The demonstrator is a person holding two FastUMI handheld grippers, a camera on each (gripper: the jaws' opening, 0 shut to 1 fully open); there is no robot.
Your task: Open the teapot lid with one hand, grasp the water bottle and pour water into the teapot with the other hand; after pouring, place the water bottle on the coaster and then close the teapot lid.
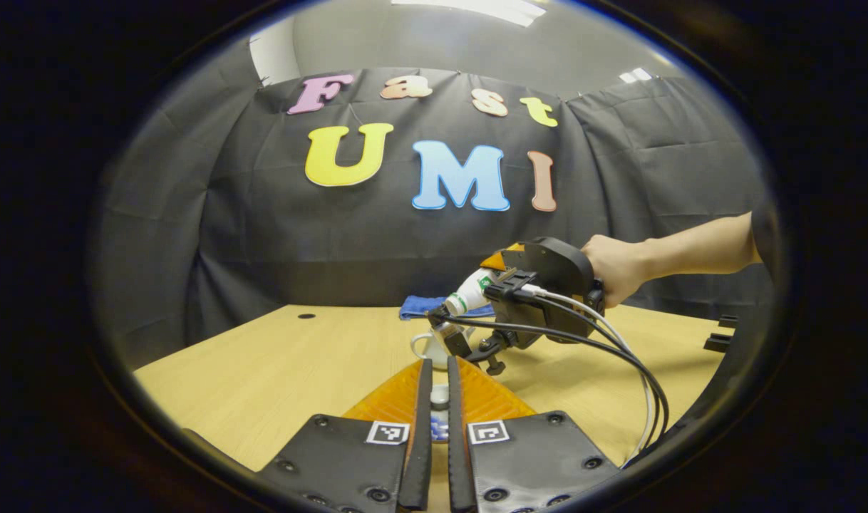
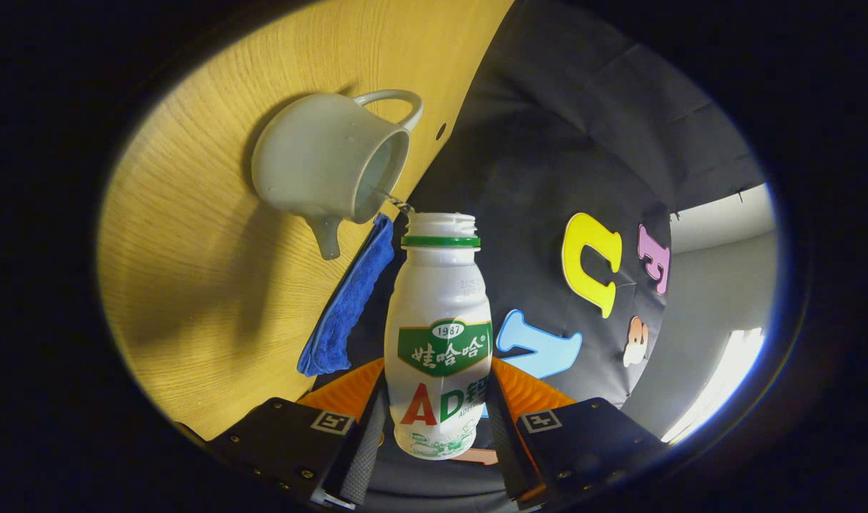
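Two grippers in use. Right gripper (image 2: pixel 437 427) has both fingers pressed on the white water bottle (image 2: pixel 440 342), cap off, tipped sideways with its mouth at the rim of the open white teapot (image 2: pixel 331 167); a thin stream runs from mouth into pot. Teapot sits on the wooden table (image 2: pixel 192 285) toward its far edge, just beside a blue cloth (image 2: pixel 348 306). In the left gripper view, a hand (image 1: pixel 616 267) holds the right gripper over the teapot (image 1: pixel 428 347). Left gripper (image 1: pixel 435 385) is nearly closed around a small white piece with blue marks, likely the lid (image 1: pixel 439 417); contact can't be confirmed.
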